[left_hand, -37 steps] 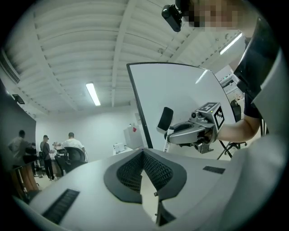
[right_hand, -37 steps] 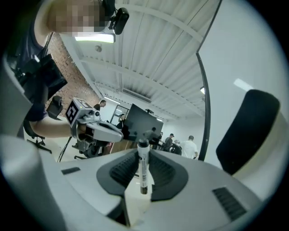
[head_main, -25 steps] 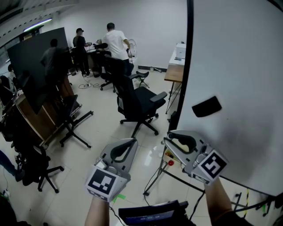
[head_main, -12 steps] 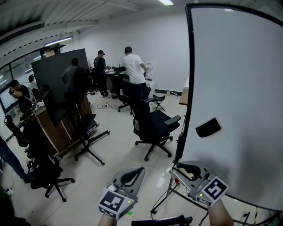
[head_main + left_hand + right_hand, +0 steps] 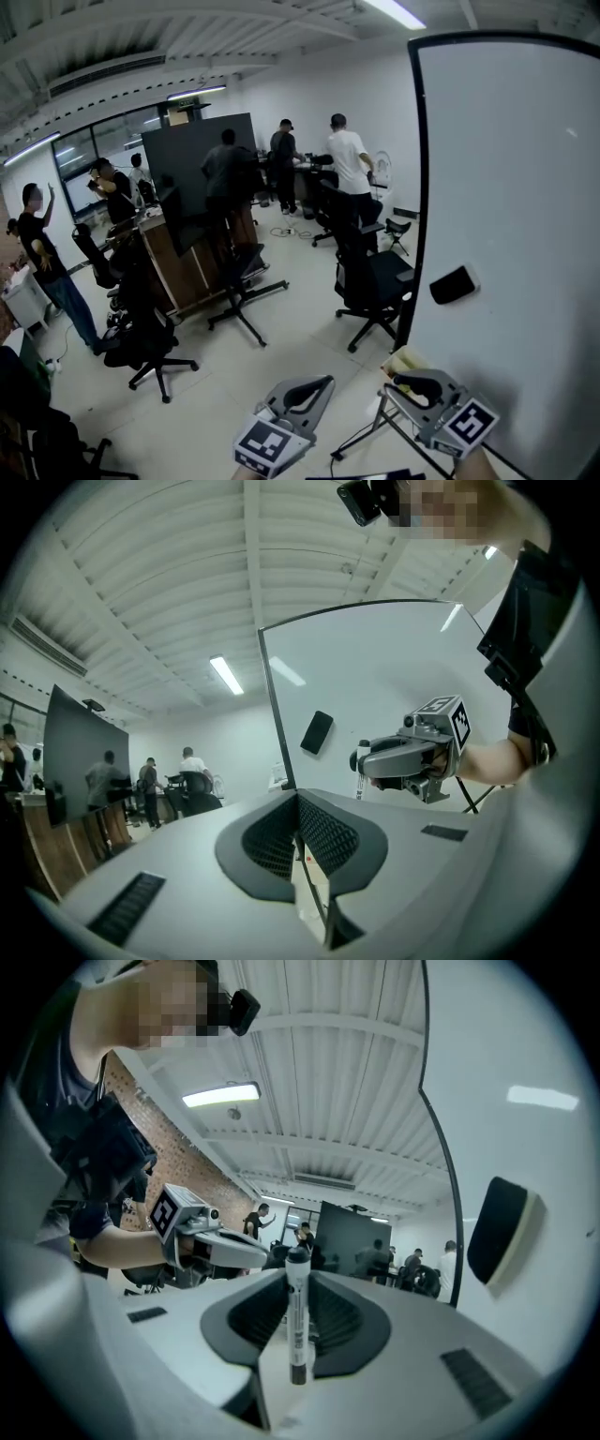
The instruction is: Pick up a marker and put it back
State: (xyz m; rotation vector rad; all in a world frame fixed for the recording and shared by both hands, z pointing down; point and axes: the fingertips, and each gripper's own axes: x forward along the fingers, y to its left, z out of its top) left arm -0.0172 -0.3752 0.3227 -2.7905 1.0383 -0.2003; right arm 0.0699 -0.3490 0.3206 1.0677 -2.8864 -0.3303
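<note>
Right tongs [image 5: 296, 1335] clamped on the marker [image 5: 298, 1302] mid-barrel, barrel upright across the jaws. I judge this a steady carrying hold for putting it back. Left tongs [image 5: 300, 841] closed and empty, held level alongside, likely unneeded. Whiteboard [image 5: 525, 206] stands near, with an eraser [image 5: 454, 284] on it.

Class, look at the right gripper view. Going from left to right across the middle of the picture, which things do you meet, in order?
left gripper → marker → black board → eraser
</note>
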